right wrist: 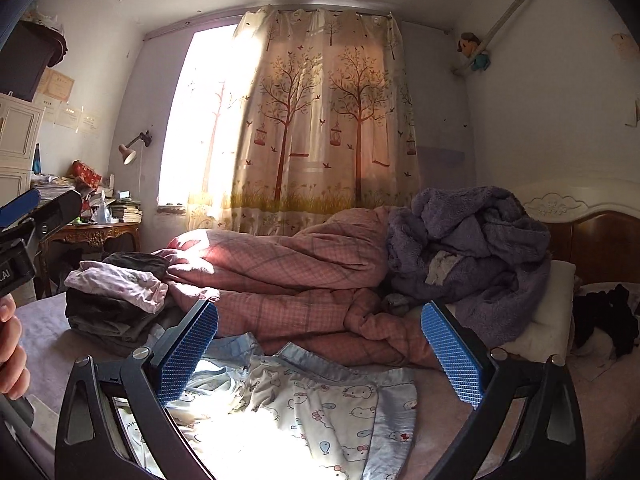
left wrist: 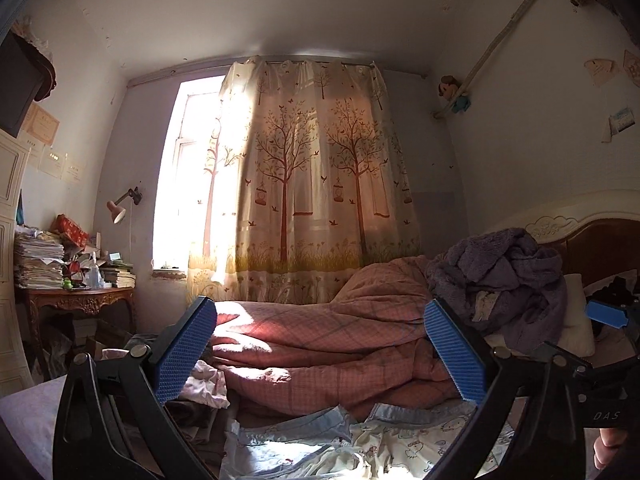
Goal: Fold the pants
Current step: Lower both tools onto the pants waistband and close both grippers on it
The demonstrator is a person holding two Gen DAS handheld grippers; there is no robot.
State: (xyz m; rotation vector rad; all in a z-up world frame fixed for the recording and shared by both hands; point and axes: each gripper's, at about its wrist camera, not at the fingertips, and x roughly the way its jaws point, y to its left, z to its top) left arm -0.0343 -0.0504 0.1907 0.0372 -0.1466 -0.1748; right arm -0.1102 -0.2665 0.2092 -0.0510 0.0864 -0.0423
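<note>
The pants (right wrist: 316,408) are light blue and white with a cartoon cat print, lying rumpled on the bed right below my right gripper (right wrist: 319,354). In the left wrist view the same pants (left wrist: 360,444) lie under my left gripper (left wrist: 320,350). Both grippers hover above the cloth, open wide, with nothing between their blue pads (left wrist: 186,350) (right wrist: 452,354). The right gripper's blue tip (left wrist: 606,314) shows at the right edge of the left wrist view. At the left edge of the right wrist view, the left gripper (right wrist: 24,216) appears with a hand (right wrist: 10,354) holding it.
A bunched pink checked quilt (right wrist: 288,276) lies just behind the pants. A purple fleece heap (right wrist: 476,248) sits near the headboard (right wrist: 600,240). A stack of folded clothes (right wrist: 116,300) is at the left of the bed. A cluttered wooden desk (left wrist: 76,296) stands by the window.
</note>
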